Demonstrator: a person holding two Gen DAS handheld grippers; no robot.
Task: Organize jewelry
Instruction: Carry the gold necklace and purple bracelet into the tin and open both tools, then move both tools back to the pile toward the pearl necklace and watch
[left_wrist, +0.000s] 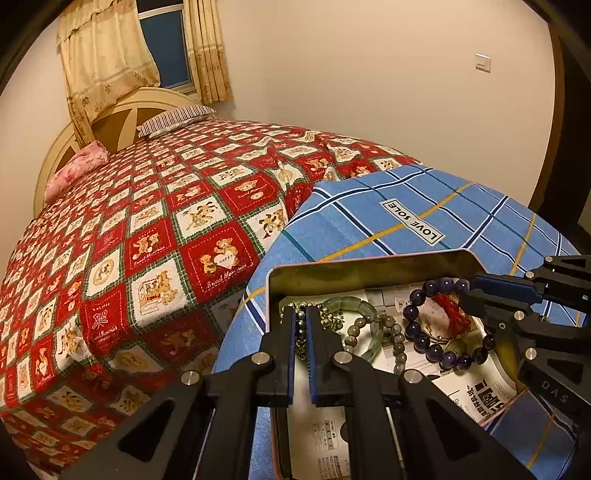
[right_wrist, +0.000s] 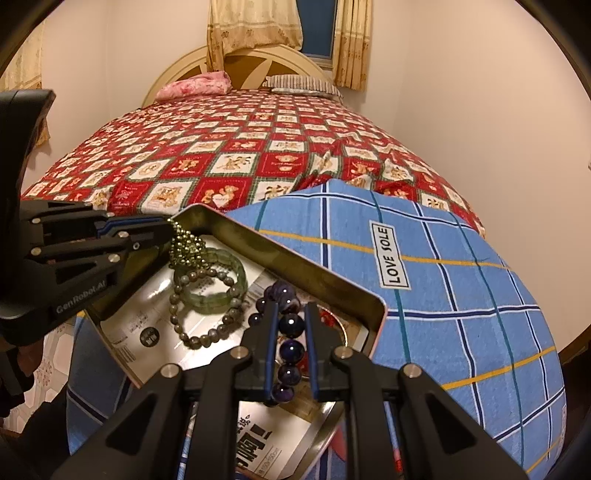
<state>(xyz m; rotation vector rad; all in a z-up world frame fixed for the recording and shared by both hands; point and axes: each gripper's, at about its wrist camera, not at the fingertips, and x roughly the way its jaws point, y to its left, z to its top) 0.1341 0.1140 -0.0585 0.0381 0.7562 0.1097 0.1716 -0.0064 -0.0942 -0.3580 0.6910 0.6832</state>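
Blue checked cloth (left_wrist: 369, 218) carries the tin (left_wrist: 369, 264); left claw (left_wrist: 301, 325) pinches the brass chain (right_wrist: 184, 249) at ten o'clock, right claw (right_wrist: 290, 325) clamps the purple bracelet (left_wrist: 439, 325) at three.

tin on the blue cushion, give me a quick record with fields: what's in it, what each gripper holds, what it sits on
container: open metal tin
support: blue plaid cushion on a bed
left gripper: shut on the brass bead chain
right gripper: shut on the purple bead bracelet
loose in tin: green bangle, grey bead bracelet
tin floor: printed papers
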